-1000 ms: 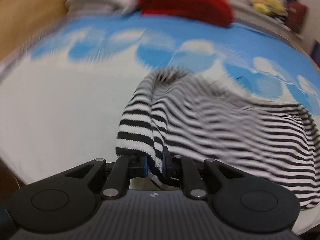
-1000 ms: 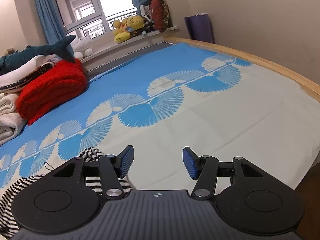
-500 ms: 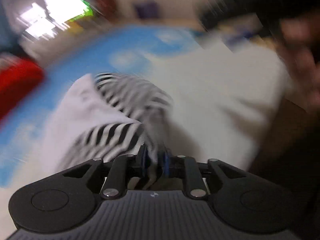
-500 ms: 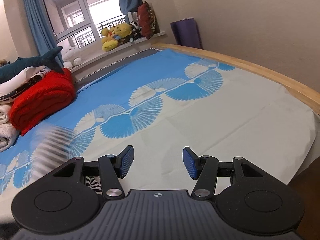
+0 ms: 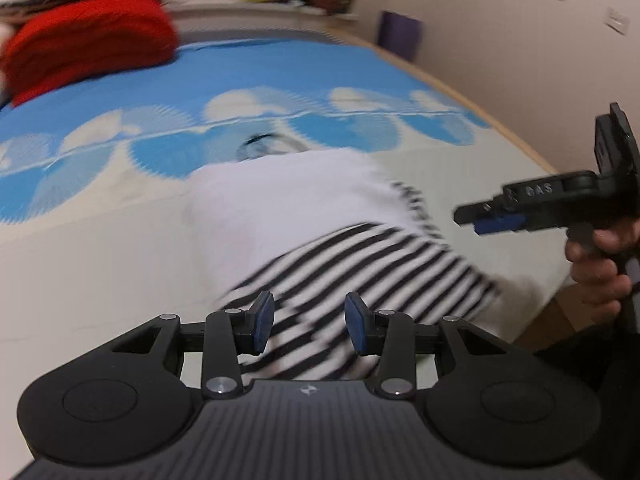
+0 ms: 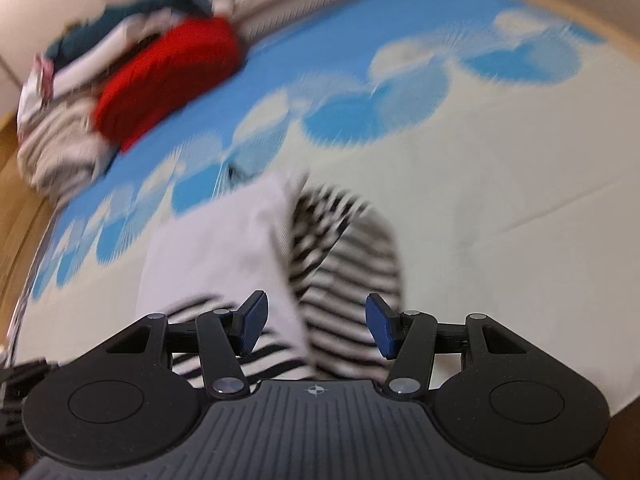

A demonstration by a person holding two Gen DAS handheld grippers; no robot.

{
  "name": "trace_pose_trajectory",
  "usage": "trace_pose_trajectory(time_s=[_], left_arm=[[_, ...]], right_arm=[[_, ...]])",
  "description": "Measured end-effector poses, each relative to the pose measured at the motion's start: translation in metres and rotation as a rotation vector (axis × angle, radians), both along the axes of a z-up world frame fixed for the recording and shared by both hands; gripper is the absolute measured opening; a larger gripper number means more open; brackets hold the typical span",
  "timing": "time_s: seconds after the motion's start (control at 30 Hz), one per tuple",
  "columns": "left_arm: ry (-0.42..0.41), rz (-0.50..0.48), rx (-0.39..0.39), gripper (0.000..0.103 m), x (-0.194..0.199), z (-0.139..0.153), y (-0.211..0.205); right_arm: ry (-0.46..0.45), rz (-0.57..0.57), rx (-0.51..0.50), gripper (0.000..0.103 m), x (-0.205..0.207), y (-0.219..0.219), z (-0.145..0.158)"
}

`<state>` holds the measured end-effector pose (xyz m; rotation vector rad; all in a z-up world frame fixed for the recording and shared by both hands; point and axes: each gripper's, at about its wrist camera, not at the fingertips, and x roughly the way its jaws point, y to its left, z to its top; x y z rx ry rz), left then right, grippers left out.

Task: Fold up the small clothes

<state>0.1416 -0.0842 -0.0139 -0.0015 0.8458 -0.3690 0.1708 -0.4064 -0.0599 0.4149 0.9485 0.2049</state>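
Bright, even daylight; heavy motion blur on bedsheet (image 6: 500, 184) and striped garment (image 5: 360, 264); fisheye bending at edges.

Left gripper (image 5: 308, 328) tilted downward, jaws opening, pads apparently clear of fabric though blurred; right gripper (image 6: 316, 328) tilted downward, jaws parted; hand (image 5: 600, 264) grips its handle.

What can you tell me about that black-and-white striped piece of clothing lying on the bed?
The black-and-white striped knit garment looks soft and thin. It lies partly folded near the edge of the blue-and-white fan-patterned bedsheet, a flap turned over so its plain white inner side faces up. It is blurred, so finer detail is lost. The left tool is opening just over the striped part, its pads not pressing it; the right tool hovers open above it.
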Motion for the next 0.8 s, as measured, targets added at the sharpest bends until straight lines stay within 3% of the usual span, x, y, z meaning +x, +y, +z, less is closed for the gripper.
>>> trace_pose_trajectory(time_s=[0.2, 0.27, 0.3, 0.43, 0.53, 0.67, 0.8], left_arm=[[0.061, 0.057, -0.075, 0.044, 0.003, -0.012, 0.022], [0.087, 0.061, -0.118, 0.048, 0.006, -0.014, 0.025], [0.089, 0.066, -0.132, 0.051, 0.008, -0.014, 0.025], [0.104, 0.08, -0.176, 0.065, 0.011, -0.016, 0.024], [0.122, 0.062, -0.203, 0.069, 0.01, -0.015, 0.024], [0.165, 0.023, -0.129, 0.069, 0.015, -0.031, 0.011], [0.255, 0.011, -0.068, 0.071, 0.019, -0.054, 0.003]], right_arm=[[0.174, 0.067, 0.039, 0.056, 0.018, 0.025, -0.036], [0.185, 0.069, 0.081, 0.033, 0.016, 0.024, -0.038], [0.172, 0.081, 0.115, 0.002, 0.014, 0.022, -0.036], [0.009, 0.057, 0.248, 0.003, -0.003, 0.001, -0.008], [-0.09, 0.009, 0.348, 0.002, -0.022, -0.029, 0.013], [0.014, -0.045, 0.226, 0.002, -0.034, -0.049, 0.003], [0.188, 0.026, 0.026, 0.002, -0.017, -0.031, -0.032]])
